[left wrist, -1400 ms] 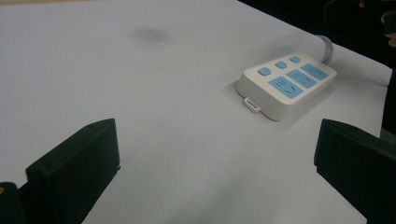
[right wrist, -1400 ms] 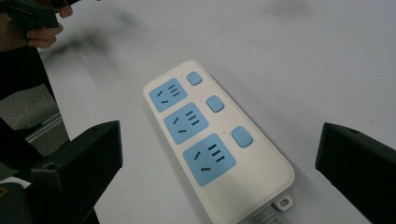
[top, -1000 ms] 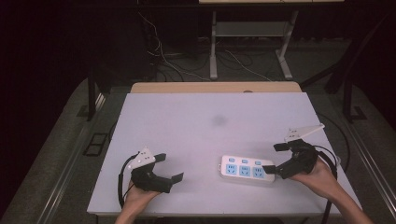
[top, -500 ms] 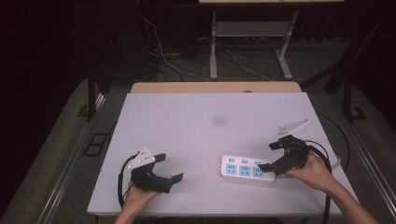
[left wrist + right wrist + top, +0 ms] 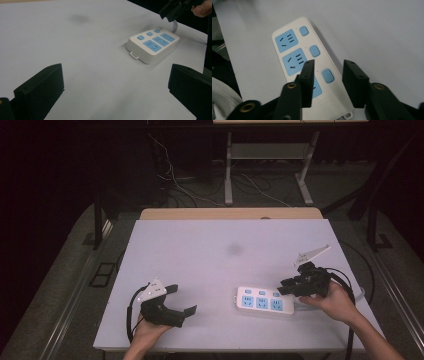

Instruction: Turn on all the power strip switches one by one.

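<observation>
Right tongs [image 5: 325, 75] narrower over power strip [image 5: 264, 301]

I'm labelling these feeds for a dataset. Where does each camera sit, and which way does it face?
High view: above the person's side, facing forward and down on the table; both forearms, left gripper, right gripper.
Left gripper view: low over the table, looking between its wide-apart jaws toward the power strip.
Right gripper view: above the power strip, looking down past its narrowed jaws.
All share the power strip.
</observation>
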Tool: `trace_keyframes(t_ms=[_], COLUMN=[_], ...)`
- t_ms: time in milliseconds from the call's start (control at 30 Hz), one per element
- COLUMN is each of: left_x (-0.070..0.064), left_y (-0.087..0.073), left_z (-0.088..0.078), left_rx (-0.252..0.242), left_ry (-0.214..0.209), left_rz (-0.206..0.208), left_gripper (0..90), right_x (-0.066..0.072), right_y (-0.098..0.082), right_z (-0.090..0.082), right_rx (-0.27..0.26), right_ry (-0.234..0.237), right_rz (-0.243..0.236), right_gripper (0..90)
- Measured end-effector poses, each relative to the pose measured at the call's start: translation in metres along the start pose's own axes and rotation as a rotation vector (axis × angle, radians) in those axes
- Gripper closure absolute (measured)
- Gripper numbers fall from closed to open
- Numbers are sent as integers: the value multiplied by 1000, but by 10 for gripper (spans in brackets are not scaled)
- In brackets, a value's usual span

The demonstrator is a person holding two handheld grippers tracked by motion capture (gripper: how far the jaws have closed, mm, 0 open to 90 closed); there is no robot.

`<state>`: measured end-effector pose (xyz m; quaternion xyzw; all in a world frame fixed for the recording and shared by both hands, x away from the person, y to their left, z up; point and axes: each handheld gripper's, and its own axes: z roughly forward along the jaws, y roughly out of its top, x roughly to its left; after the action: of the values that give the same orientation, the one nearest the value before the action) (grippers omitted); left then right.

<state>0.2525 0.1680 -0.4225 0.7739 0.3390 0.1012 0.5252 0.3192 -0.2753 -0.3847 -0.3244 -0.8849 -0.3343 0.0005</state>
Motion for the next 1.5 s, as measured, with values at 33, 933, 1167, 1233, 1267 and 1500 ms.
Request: trace_keyframes(t_ms=[33, 933, 1167, 1233, 1267, 1500], left_x=[0, -1, -1, -1, -2, -2], left_y=[0, 0, -1, -1, -1, -1], left_z=[0, 0, 1, 1, 1, 1], left_rx=[0, -9, -7, -8, -5, -2], left_ry=[0, -13, -15, -16, -17, -19], left_rz=[0, 3, 3, 5, 8, 10], left_gripper=[0, 0, 0, 0, 0, 0], right_x=[0, 2, 1, 1, -1, -4], right_y=[0, 6, 3, 3, 3, 2], right_z=[0, 28, 30, 30, 29, 30], right_rx=[0, 92, 91, 88, 87, 90], right_ry=[0, 21, 18, 14, 16, 33], right_rz=[0, -26, -24, -26, -22, -15], right_gripper=[671, 899, 899, 899, 900, 900])
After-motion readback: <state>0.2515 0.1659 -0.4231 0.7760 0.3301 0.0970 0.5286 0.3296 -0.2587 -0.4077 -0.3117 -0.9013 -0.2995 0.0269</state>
